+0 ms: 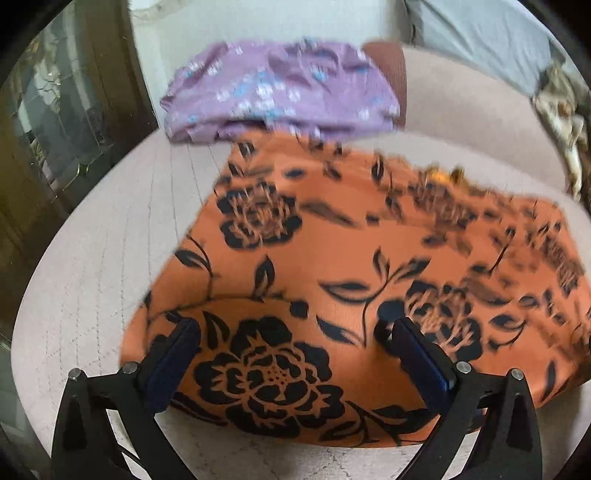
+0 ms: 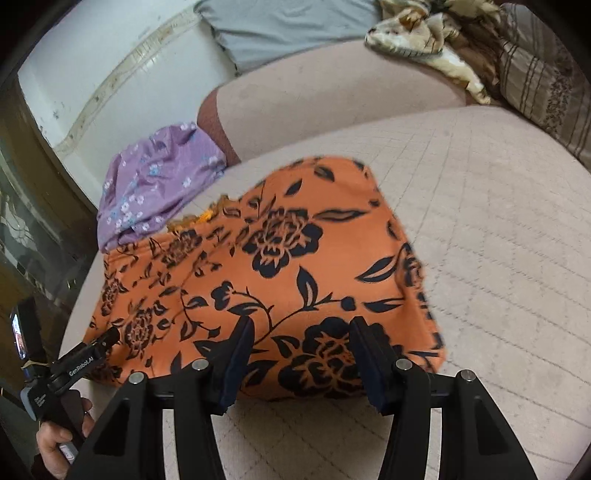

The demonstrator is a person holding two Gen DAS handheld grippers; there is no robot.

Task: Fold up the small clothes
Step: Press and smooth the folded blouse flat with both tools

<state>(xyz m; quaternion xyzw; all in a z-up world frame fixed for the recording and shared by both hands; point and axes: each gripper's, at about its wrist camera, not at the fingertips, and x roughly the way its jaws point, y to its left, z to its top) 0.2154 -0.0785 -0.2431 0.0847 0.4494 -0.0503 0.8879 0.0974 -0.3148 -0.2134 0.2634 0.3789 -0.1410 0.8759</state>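
An orange cloth with black flowers [image 1: 332, 258] lies folded flat on the quilted beige cushion [image 1: 92, 258]. My left gripper [image 1: 293, 325] hovers over its near left part, jaws open wide, nothing between the pads. In the right wrist view the same orange cloth [image 2: 277, 266] fills the middle. My right gripper [image 2: 301, 324] stands over its near edge, about half open, holding nothing. The left gripper [image 2: 92, 347] shows at the lower left of that view, held by a hand [image 2: 55, 443]. A crumpled purple flowered garment [image 1: 280, 88] [image 2: 159, 184] lies just behind the orange cloth.
A dark cabinet with glass [image 1: 55, 129] stands left of the cushion. Behind are a padded backrest [image 2: 332, 92], a grey pillow [image 2: 280, 26], a brown-patterned blanket [image 2: 424, 40] and a striped cushion [image 2: 546, 81]. Bare quilted surface [image 2: 498, 240] spreads to the right.
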